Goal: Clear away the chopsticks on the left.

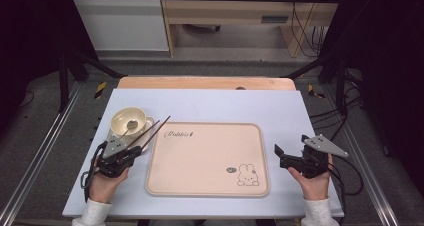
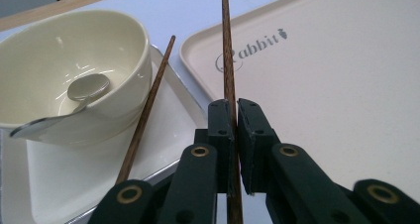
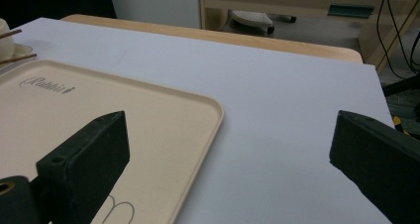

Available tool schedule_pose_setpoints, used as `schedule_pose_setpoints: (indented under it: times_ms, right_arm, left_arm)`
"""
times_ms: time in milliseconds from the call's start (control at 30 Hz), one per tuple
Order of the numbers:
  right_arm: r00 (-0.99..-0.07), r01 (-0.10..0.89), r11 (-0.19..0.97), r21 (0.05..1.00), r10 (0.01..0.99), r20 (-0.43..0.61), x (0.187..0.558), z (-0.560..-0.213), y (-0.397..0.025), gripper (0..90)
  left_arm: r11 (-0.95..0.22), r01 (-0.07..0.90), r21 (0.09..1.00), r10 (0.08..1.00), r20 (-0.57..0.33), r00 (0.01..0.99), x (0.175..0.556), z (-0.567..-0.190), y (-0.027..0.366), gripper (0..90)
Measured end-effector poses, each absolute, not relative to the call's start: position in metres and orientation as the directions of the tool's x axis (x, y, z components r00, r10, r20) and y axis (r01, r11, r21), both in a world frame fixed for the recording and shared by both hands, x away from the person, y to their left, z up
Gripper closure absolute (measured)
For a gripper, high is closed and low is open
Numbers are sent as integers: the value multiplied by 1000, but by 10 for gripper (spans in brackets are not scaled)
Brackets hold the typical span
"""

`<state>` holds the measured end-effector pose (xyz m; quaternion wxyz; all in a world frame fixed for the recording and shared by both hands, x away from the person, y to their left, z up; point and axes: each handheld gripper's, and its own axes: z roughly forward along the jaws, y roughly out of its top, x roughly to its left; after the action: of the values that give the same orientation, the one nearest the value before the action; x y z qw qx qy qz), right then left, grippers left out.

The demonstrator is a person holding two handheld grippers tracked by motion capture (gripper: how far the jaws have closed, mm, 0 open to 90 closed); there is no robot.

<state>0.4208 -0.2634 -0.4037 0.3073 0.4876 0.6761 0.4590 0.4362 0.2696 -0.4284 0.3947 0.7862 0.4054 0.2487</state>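
Left gripper pressed together on one wooden chopstick at the table's near left, second chopstick lying just left on a small white tray beside the cream bowl, right gripper held spread wide at the near right, beige rabbit tray lying between them.

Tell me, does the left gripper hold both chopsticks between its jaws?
No, in the left gripper view the left gripper is shut on one chopstick, while the other chopstick lies apart on the small tray.

Two chopsticks, one bowl, one spoon, one small white tray, one beige tray.
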Motion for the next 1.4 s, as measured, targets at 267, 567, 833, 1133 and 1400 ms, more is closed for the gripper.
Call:
schedule_pose_setpoints:
  times_ms: [267,567,833,1133,1400]
  right_arm:
    - [-333,382,102,918,942,35,422,-405,-263,22]
    - [-339,382,99,919,940,40,421,-405,-262,21]
    - [-344,378,94,921,938,46,420,-404,-263,23]
    - [-345,379,96,920,937,44,420,-405,-262,22]
    - [-347,380,103,919,937,39,420,-406,-261,22]
  left_arm:
    - [-316,422,850,855,62,514,426,-419,253,850]
    - [-224,427,876,884,-2,468,418,-412,234,850]
    - [-145,434,889,917,-43,396,413,-412,219,850]
    - [-29,437,899,949,-113,295,409,-423,206,850]
    - [12,447,895,964,-129,232,407,-432,204,850]
